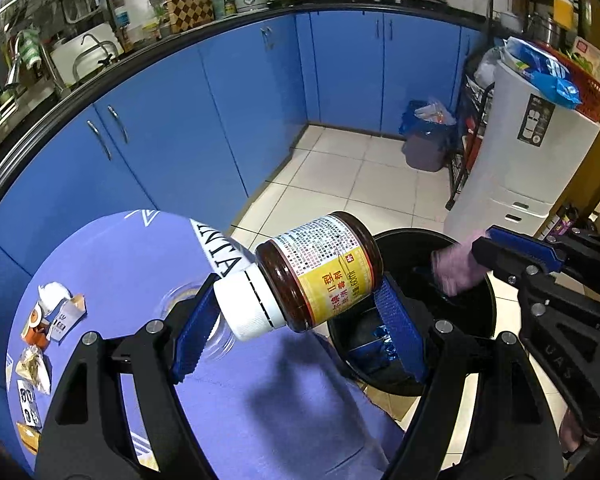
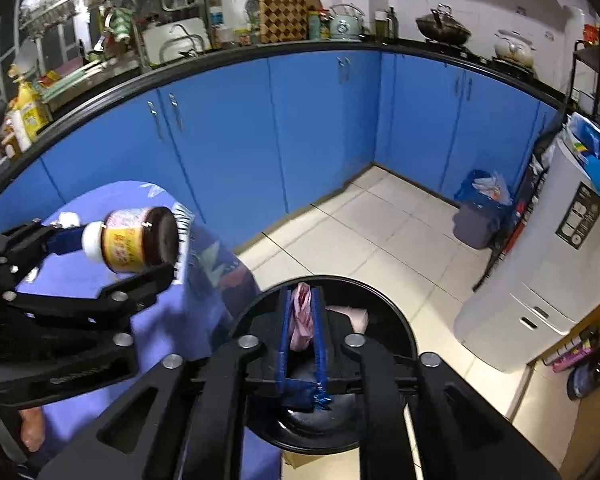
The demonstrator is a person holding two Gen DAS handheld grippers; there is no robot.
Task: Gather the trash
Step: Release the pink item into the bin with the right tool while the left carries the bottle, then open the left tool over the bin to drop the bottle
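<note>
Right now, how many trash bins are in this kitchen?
2. A black bin sits directly under the tongs beside the table; a grey, blue-bagged bin stands in the far corner. Others may be hidden.

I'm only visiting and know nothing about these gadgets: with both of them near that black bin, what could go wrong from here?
The brown bottle is pinched end to end, cap to base, in the left hand-held gripper, and tilted, so it might slip and drop beside the black bin. The pink wrapper sits between the right hand-held gripper's pads over the bin and might cling to them. Both tools are close and could bump.
</note>
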